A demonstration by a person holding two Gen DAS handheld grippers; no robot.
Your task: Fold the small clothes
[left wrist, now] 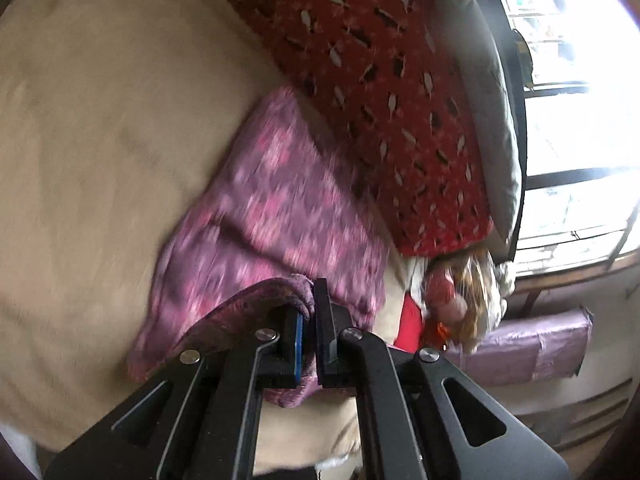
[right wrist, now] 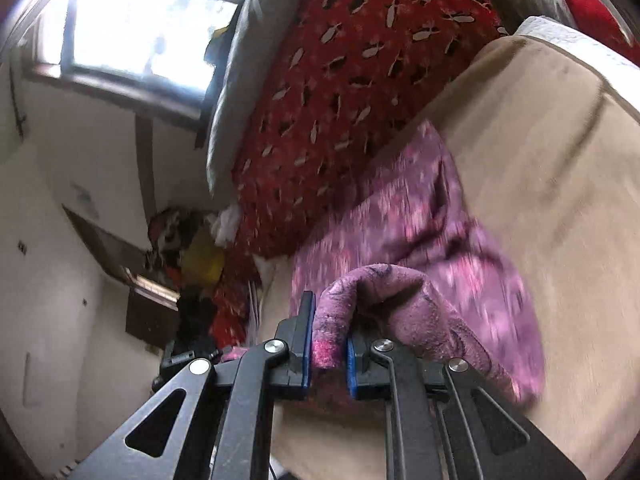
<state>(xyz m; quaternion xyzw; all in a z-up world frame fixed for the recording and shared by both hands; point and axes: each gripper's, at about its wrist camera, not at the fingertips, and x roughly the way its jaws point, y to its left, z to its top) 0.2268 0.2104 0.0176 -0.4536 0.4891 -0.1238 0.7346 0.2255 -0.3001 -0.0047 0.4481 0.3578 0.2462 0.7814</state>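
Observation:
A small purple-and-pink patterned garment [left wrist: 276,208] lies across the beige bed cover [left wrist: 100,140], blurred by motion. My left gripper [left wrist: 309,320] is shut on one edge of the garment, which folds over its left finger. In the right wrist view the same garment [right wrist: 432,232] trails away from my right gripper [right wrist: 328,344], which is shut on a bunched corner of the cloth pinched between its blue pads. Both held edges are lifted above the rest of the garment.
A red quilt with a leaf print [left wrist: 384,92] [right wrist: 352,92] is piled beside the garment over a grey cushion [left wrist: 492,100]. A bright window [left wrist: 576,112] stands behind it. Mixed clothes [right wrist: 188,248] and a purple wrapped box [left wrist: 532,352] lie off the bed's edge.

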